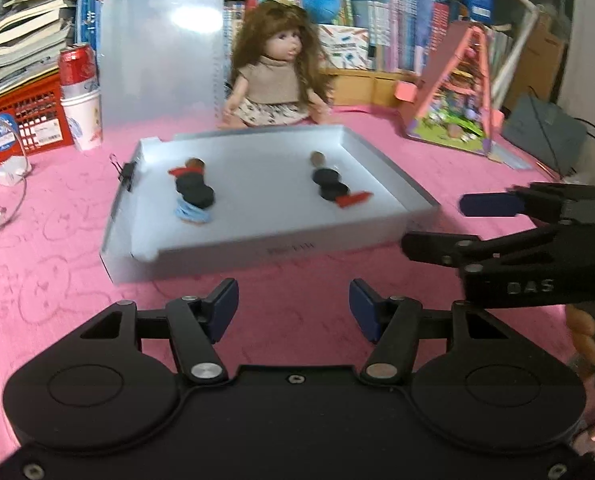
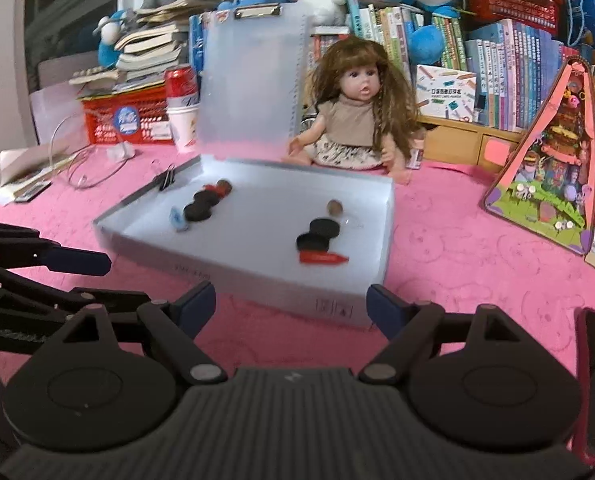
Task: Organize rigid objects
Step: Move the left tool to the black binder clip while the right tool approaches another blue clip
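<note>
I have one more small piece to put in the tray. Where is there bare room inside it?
The middle strip of the tray, between the left cluster and the right cluster, is bare, as is the near strip along its front wall. Both clusters themselves are crowded. The pink mat before the tray is also free.

- In front of both my grippers a tray (image 1: 393, 176) sits on the counter (image 1: 57, 264).
- Two groups of small pieces lie in it, well apart: one left (image 1: 193, 192), one right (image 1: 331, 188).
- Behind the tray sits a doll (image 1: 273, 68), with a clipboard (image 1: 157, 52) standing to its left.
- A can (image 1: 75, 65) and a basket (image 1: 21, 120) lie further left.
- A toy house (image 1: 453, 96) stands at the right.
</note>
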`<state>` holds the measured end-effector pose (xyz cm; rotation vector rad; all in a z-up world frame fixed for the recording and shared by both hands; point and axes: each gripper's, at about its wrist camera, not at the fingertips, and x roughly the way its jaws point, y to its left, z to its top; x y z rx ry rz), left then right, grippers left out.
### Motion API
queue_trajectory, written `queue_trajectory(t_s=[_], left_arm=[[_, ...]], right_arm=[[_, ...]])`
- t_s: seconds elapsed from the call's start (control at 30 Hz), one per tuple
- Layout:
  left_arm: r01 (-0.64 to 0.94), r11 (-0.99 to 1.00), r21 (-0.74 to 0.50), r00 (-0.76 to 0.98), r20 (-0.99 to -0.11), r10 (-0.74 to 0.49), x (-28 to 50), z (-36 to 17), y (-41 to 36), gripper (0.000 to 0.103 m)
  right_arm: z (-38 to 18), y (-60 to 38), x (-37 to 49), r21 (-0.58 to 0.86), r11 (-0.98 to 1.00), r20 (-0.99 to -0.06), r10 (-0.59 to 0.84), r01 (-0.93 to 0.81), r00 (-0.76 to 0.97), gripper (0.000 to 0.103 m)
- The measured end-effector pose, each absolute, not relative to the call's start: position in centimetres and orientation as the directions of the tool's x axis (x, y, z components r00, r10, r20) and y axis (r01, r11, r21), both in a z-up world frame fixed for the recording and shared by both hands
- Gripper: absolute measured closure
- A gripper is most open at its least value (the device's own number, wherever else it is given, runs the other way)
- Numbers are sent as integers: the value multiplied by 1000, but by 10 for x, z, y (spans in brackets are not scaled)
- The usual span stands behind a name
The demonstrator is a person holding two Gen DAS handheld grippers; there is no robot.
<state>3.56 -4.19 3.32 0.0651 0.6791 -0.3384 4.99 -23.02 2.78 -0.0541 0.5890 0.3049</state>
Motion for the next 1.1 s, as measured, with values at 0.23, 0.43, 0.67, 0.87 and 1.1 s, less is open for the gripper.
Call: queue_trajectory(t_s=[0.23, 0.43, 0.67, 0.87, 1.1], left_arm=[[368, 926, -82, 695, -638, -333, -1, 35, -38, 43], [417, 905, -88, 657, -658, -367, -16, 24, -48, 45], [402, 911, -90, 643, -681, -351, -13, 6, -56, 57], [377, 926, -16, 688, -665, -292, -15, 6, -52, 58], [325, 946, 7, 711, -661, -239, -12, 8, -32, 57]], right_arm=[[9, -237, 33, 76, 946, -573, 300, -315, 763, 11], [3, -244, 31, 102, 952, -586, 292, -288, 756, 11], [0, -239, 28, 80, 949, -596, 292, -306, 748, 11], [-5, -234, 27, 155, 925, -596, 368, -347, 714, 11], [-11, -215, 25, 127, 914, -593, 381, -385, 709, 11]])
